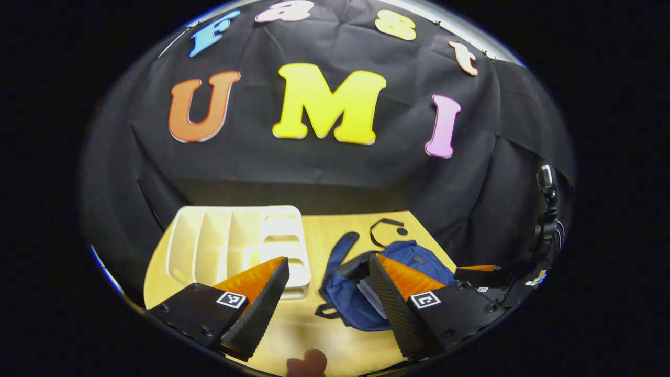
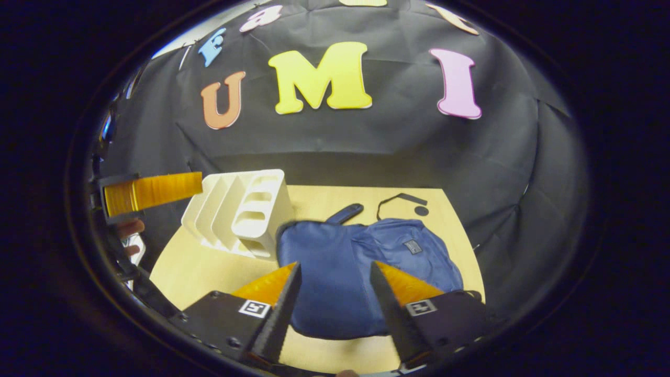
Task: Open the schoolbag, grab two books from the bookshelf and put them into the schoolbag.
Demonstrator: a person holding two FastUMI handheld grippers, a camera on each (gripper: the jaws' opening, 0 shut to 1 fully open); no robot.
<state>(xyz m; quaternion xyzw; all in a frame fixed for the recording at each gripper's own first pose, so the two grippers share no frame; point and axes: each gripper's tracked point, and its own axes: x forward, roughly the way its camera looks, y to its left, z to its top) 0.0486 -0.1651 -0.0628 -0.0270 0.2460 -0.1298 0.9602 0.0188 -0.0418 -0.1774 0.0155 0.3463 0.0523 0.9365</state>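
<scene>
**Both grippers hang open above the bench, bag loaded**

Left gripper (image 1: 327,288) first: we see its jaws spread wide with nothing between them, held above the wooden bench (image 1: 335,230). Through the gap, bare bench top shows. A fingertip (image 1: 309,362) pokes in at the bottom edge of the left gripper view.

Right gripper (image 2: 331,293) next, and it is just as wide open and empty, poised over the schoolbag (image 2: 345,272). In the left gripper view we catch it again at the bench's right edge (image 1: 479,275).

Now the schoolbag: blue, lying flat on the right half of the bench, straps pointing toward the far edge. From the left gripper view we look into its open mouth (image 1: 361,290), and pale book pages (image 1: 372,293) show inside it.

Over on the left half of the bench sits the white bookshelf (image 1: 235,246), a slotted rack near the far left corner, just beside the bag. We see its slots bare.

In the right gripper view the left gripper (image 2: 152,191) pokes in from the left edge, a hand (image 2: 128,230) behind it.
</scene>
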